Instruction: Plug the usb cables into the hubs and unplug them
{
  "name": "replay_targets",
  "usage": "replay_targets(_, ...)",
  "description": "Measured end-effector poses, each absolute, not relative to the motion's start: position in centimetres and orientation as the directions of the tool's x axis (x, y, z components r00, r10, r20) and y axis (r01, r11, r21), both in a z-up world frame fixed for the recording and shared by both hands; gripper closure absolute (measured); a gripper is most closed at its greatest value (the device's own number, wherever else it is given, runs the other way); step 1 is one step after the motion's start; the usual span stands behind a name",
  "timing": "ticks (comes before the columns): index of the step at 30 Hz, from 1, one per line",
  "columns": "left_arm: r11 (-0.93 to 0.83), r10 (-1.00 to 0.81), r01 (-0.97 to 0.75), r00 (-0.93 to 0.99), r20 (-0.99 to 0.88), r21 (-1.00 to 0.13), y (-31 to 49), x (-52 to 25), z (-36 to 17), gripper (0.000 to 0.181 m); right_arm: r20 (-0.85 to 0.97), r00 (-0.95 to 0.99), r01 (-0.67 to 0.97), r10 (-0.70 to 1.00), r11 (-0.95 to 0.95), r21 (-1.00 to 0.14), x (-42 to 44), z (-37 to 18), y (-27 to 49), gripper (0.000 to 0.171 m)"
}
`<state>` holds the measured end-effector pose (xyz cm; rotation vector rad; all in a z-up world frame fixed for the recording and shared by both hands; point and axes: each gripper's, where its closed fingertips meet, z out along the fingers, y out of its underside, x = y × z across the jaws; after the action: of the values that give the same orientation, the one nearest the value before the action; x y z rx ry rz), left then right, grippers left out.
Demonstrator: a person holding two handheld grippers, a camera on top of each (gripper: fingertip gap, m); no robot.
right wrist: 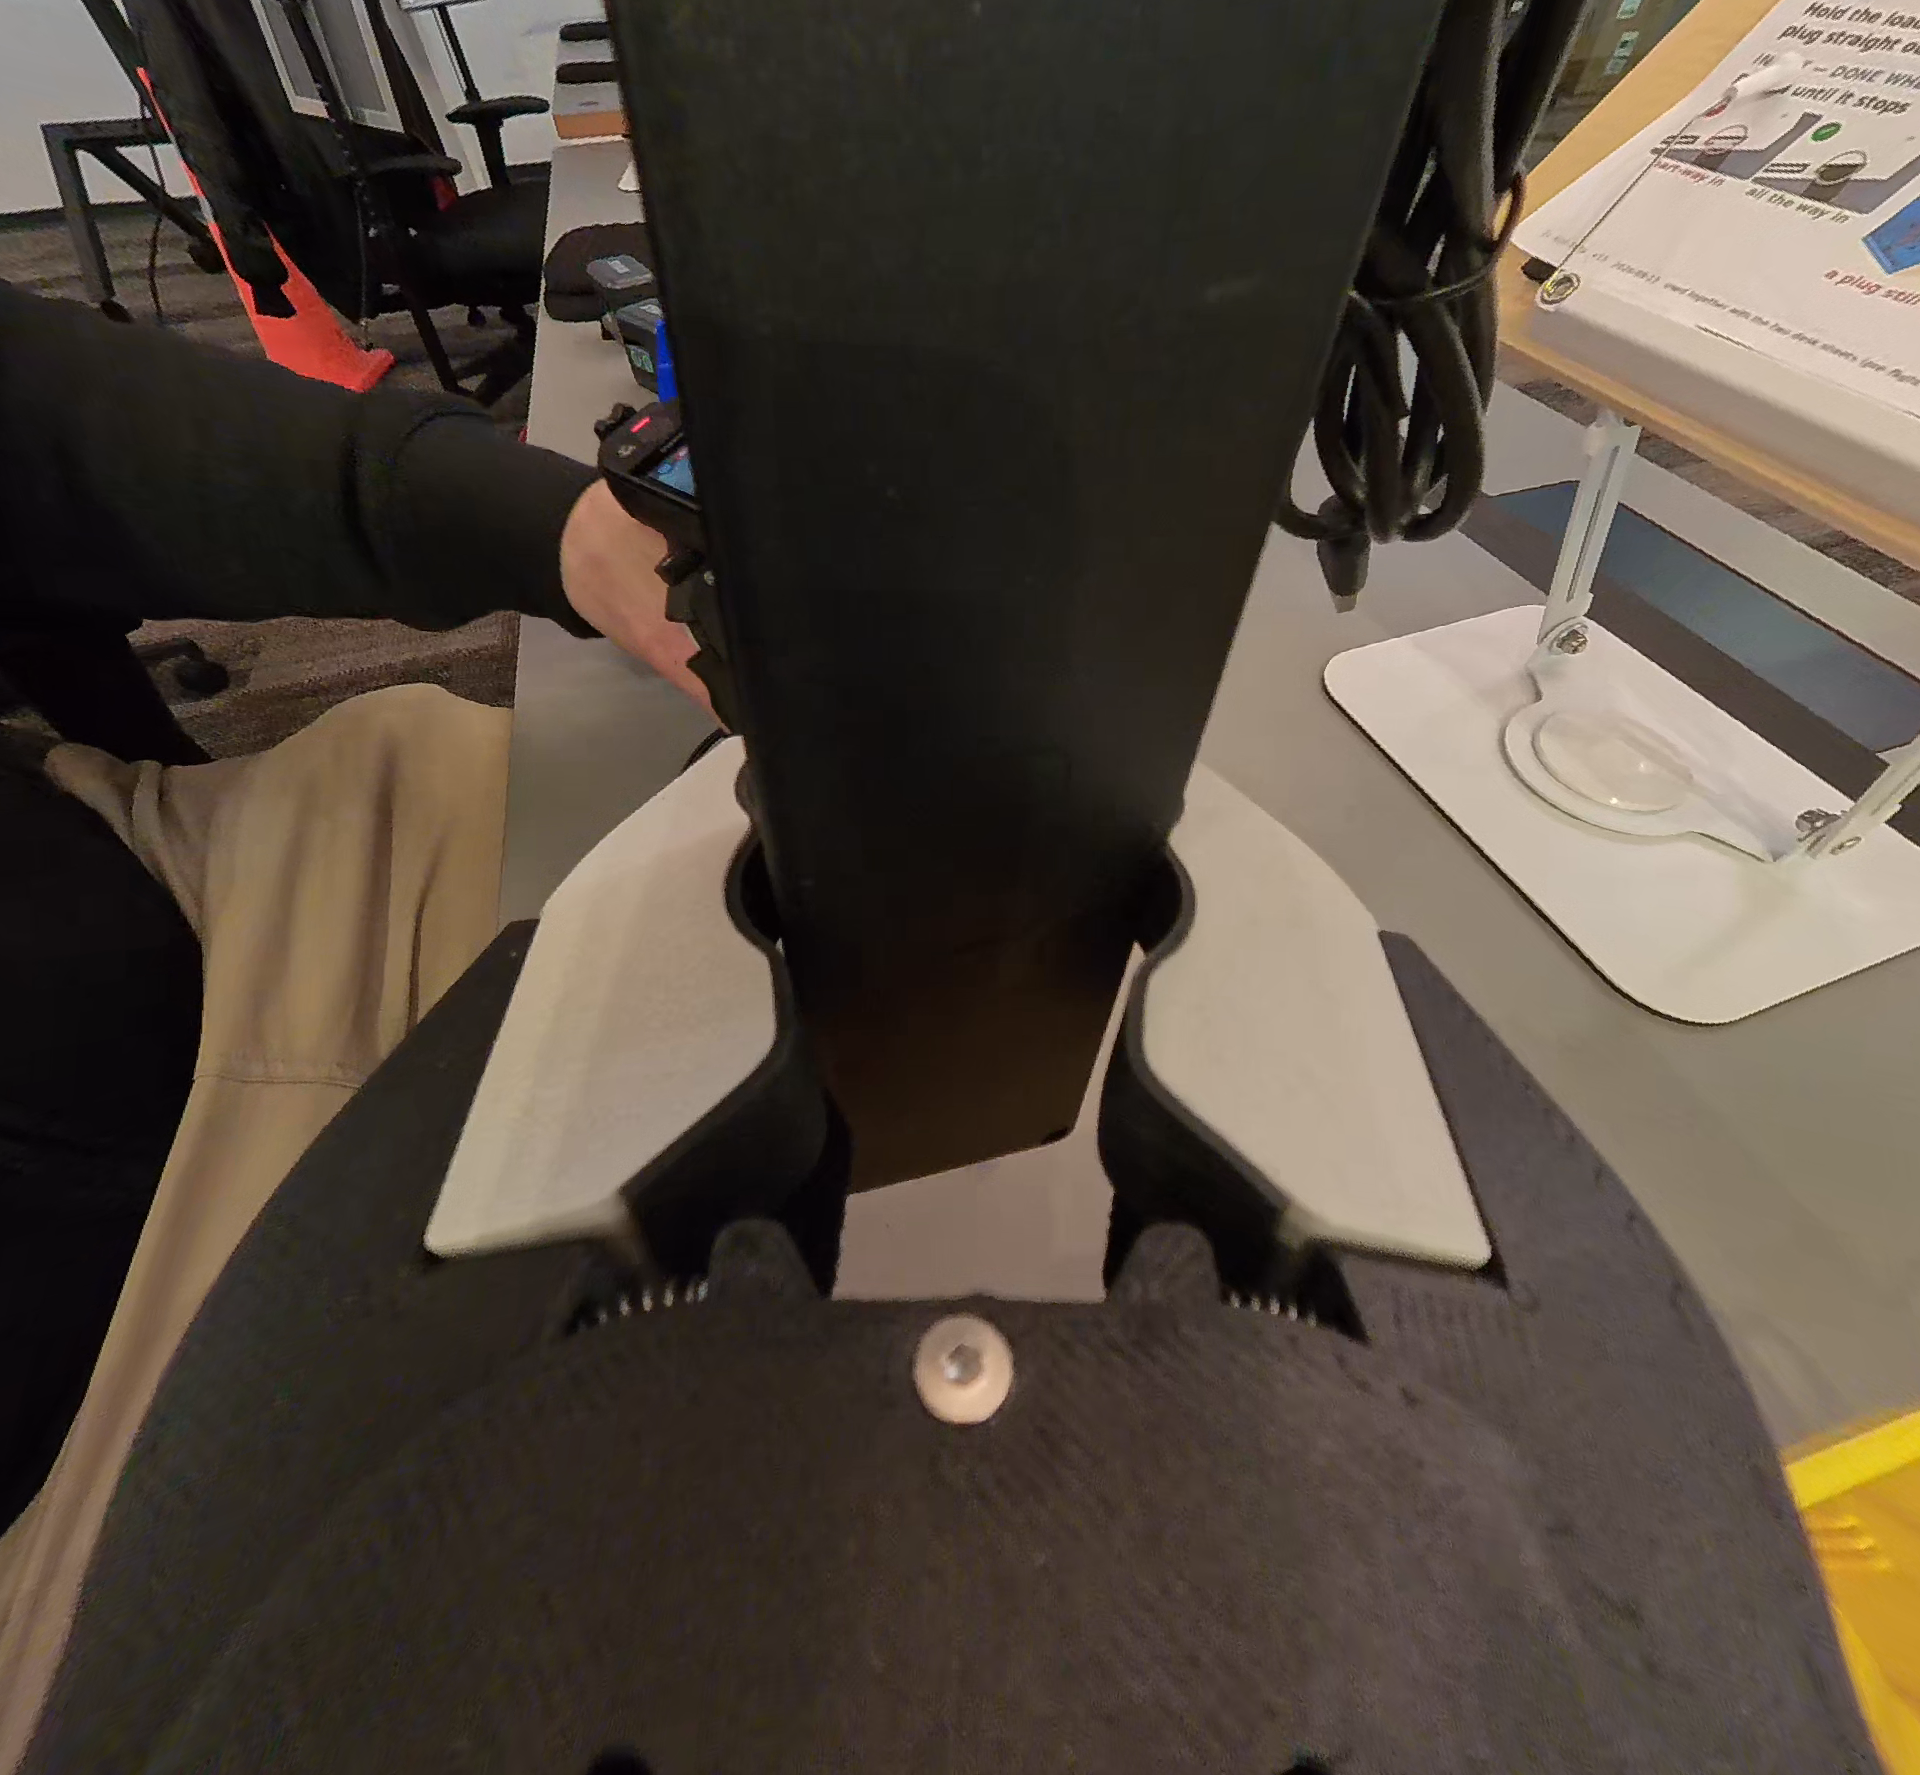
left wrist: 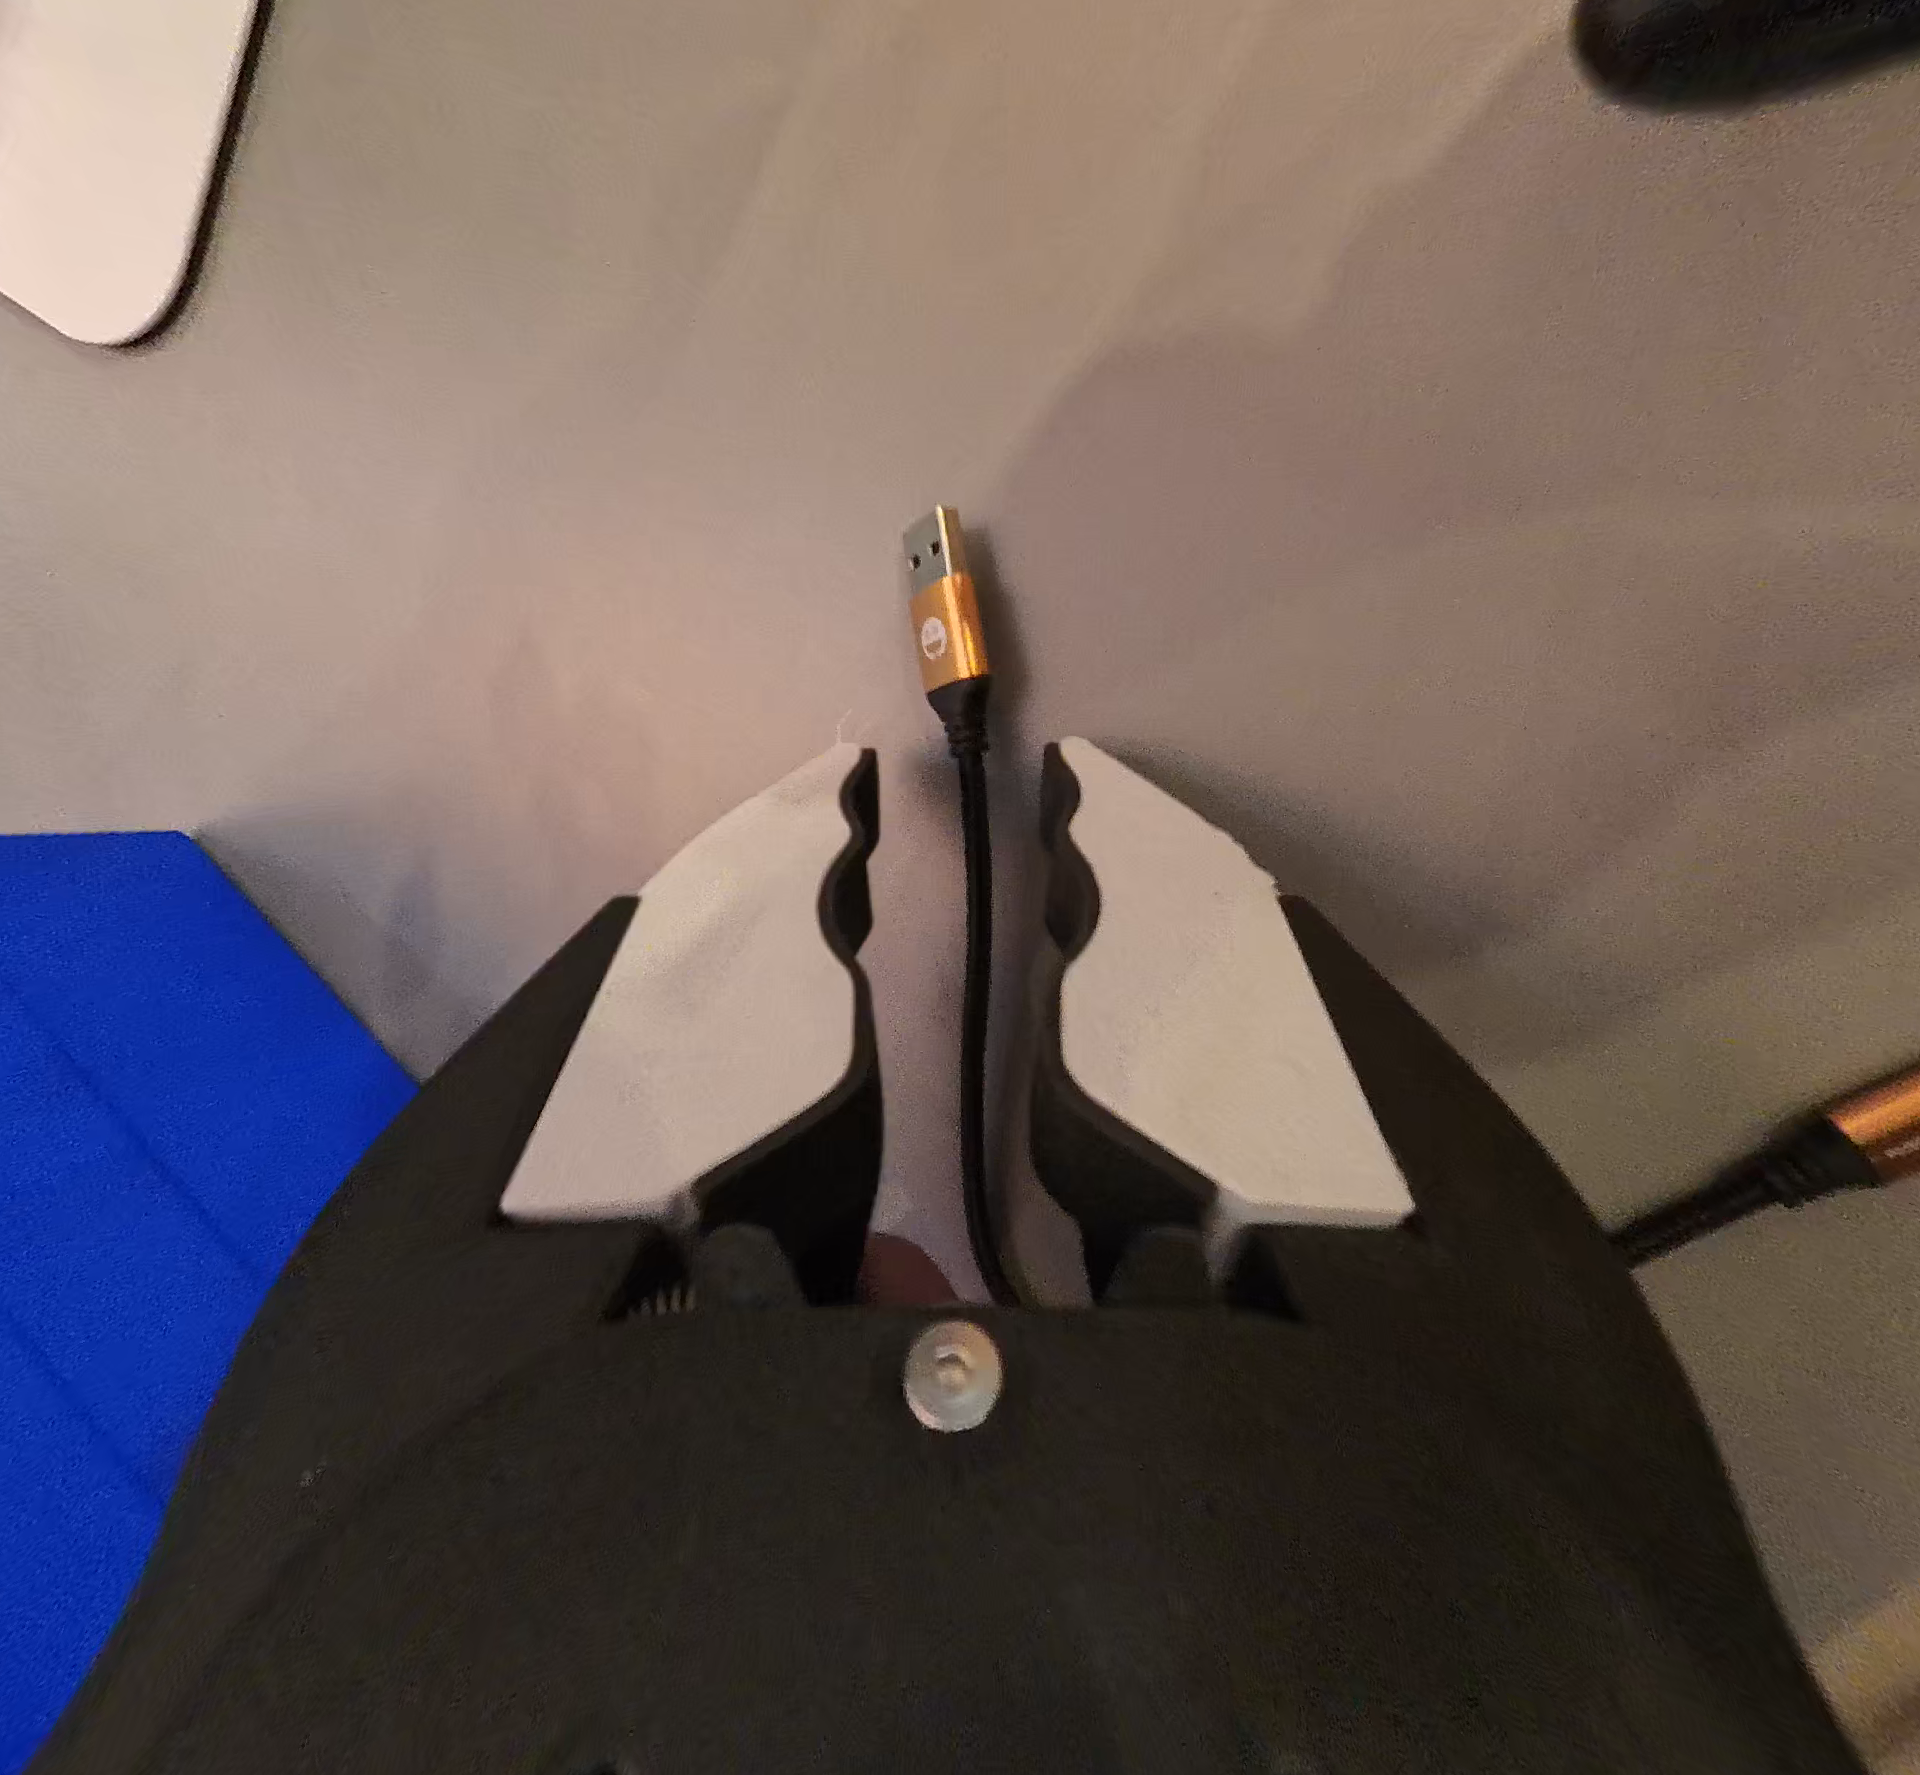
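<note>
In the left wrist view a USB plug (left wrist: 943, 613) with an orange-gold shell lies on the grey table, pointing away. Its black braided cable (left wrist: 974, 946) runs back between my left gripper's fingers. My left gripper (left wrist: 958, 757) is open, with its jaws on either side of the cable and not touching it. In the right wrist view my right gripper (right wrist: 961, 878) is shut on a long flat black hub (right wrist: 987, 375), which stands up and fills the middle of the view. The hub's ports are hidden.
A blue object (left wrist: 156, 1102) lies left of the left gripper, and a second orange-gold connector (left wrist: 1870, 1138) at the right edge. A white stand base (right wrist: 1662, 894) holds a printed sheet (right wrist: 1787, 167). Coiled black cables (right wrist: 1403, 375) hang behind the hub. A person's hand (right wrist: 623, 582) is at the left. Some 20 cm of space lies between my two pairs of fingers.
</note>
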<state>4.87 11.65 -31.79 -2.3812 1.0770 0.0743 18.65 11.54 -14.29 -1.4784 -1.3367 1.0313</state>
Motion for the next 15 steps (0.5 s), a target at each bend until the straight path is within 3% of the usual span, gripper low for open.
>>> replay_targets(7,-0.575,-0.67,-0.656,0.721,-0.178,-0.489,12.5,5.7,-32.2,0.169,-0.023,0.077,0.277,0.997,-0.043,-0.96,18.7,-14.3,11.4,0.105)
replay_targets(10,-0.55,-0.664,-0.682,0.707,-0.242,-0.482,12.8,5.1,-31.9,0.173,-0.022,0.073,0.276,0.997,-0.041,-0.96,18.6,-14.2,11.3,0.105)
replay_targets(15,-0.464,-0.602,-0.663,0.723,-0.34,-0.588,14.2,4.3,-26.6,0.173,-0.025,0.053,0.277,0.998,-0.039,-0.96,18.6,-14.2,11.0,0.105)
